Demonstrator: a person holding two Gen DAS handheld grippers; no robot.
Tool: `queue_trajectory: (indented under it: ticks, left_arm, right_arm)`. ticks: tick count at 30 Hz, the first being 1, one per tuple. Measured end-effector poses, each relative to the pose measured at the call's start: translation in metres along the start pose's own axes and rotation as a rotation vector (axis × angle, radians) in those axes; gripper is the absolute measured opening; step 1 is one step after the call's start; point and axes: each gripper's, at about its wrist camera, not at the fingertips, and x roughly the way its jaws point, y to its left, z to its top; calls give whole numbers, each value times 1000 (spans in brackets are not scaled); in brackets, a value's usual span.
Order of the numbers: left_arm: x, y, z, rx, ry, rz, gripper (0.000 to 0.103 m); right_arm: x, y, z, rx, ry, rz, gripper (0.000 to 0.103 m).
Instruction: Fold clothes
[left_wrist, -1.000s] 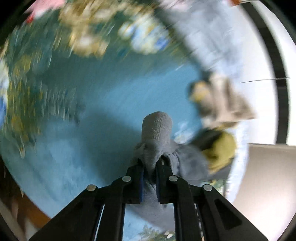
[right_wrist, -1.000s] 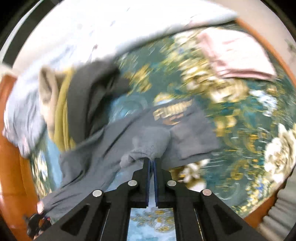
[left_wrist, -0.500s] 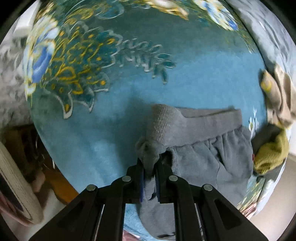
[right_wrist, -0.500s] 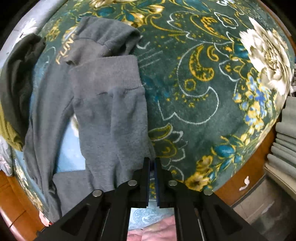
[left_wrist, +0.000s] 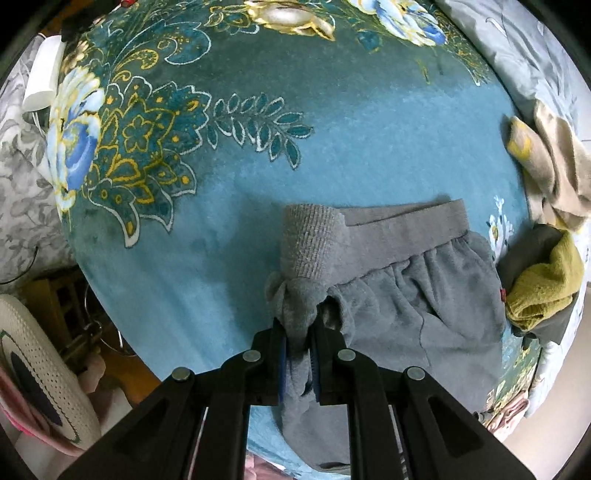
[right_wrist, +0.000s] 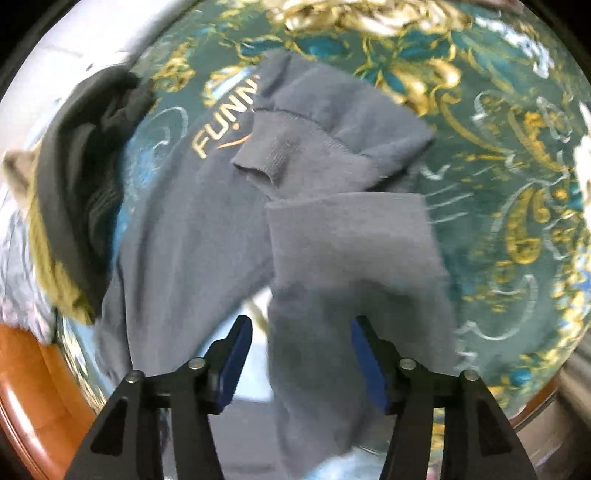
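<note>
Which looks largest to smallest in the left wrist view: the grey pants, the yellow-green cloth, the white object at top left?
1. grey pants
2. yellow-green cloth
3. white object
Apparent size only; the fisheye shrinks things at the edges.

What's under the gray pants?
The gray pants lie on a blue flowery blanket. The left gripper pinches them. Whatever lies beneath the blanket is hidden.

I was in a bedroom at home: a floral teal blanket (left_wrist: 369, 147) covered the bed, its wooden frame (right_wrist: 33, 373) showed, and clothes (left_wrist: 546, 173) were heaped at the blanket's edge.
</note>
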Motion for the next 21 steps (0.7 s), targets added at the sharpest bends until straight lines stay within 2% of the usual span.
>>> queue_trajectory:
  ticks: [5,7,9,12,15,16,17,19,21]
  left_arm:
    - [1,-11,23,-6,-10,-16,11]
    - [-2,-10,25,-5,-12,-22,11]
    - [-6,-12,27,-7,-18,-31,10]
    - [-30,-26,32,13,-52,-104,10]
    - [-58,-50,37,61,-131,-259,10]
    - [-69,-50,37,87,-154,-289,10]
    - [-75,-49,38,106,-165,-298,10]
    - [-69,-39,36,133,-157,-269,10]
    - [-49,-27,34,134,-127,-226,10]
  right_arm:
    - [26,11,17,68,32,-59,59]
    - [28,8,21,82,43,-86,26]
    - [15,-2,22,105,50,-55,14]
    - [-24,-12,26,89,-2,47,13]
    - [-99,-30,23,29,-153,175,13]
    - [-125,-46,19,13,-217,210,13]
    - [-148,-60,14,1,-273,233,13]
    - [-170,-92,-4,13,-326,205,13]
    - [-163,-126,-22,48,-295,162,13]
